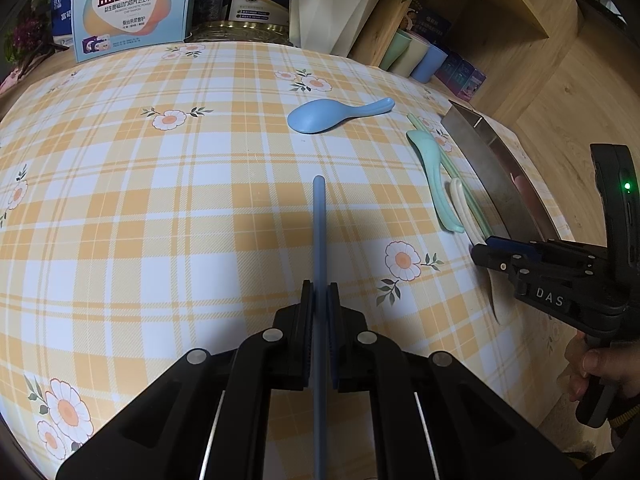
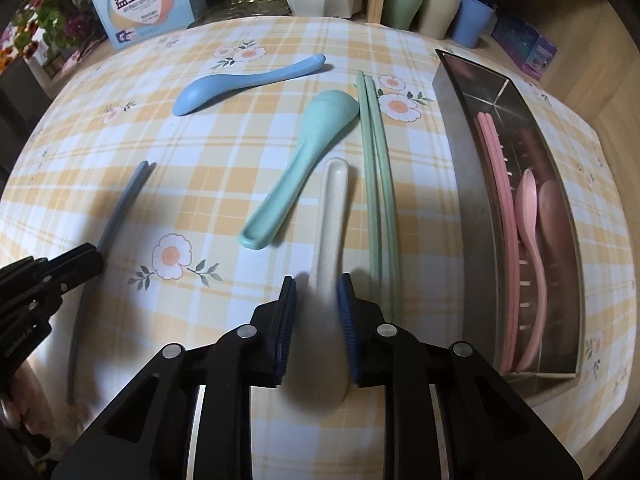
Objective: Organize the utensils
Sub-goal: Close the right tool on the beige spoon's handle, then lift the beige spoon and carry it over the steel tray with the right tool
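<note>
My left gripper [image 1: 319, 292] is shut on a pair of grey-blue chopsticks [image 1: 319, 216] that point away over the checked tablecloth; from the right wrist view it [image 2: 80, 264] sits at the left edge with the chopsticks [image 2: 120, 208]. My right gripper [image 2: 317, 292] has the bowl of a cream spoon [image 2: 334, 200] between its pads, and the bowl fills the gap. A blue spoon [image 2: 240, 84], a mint spoon [image 2: 304, 152] and green chopsticks [image 2: 378, 184] lie loose on the cloth. A steel tray [image 2: 460, 160] at the right holds pink chopsticks [image 2: 498, 184] and a pink spoon [image 2: 528, 208].
Along the back stand a printed box [image 2: 140, 8], a white planter [image 1: 332, 4] and a row of pastel cups [image 2: 436, 8]. A wooden shelf rises behind the cups. A person's hand [image 1: 600, 364] grips the right tool at the table's right edge.
</note>
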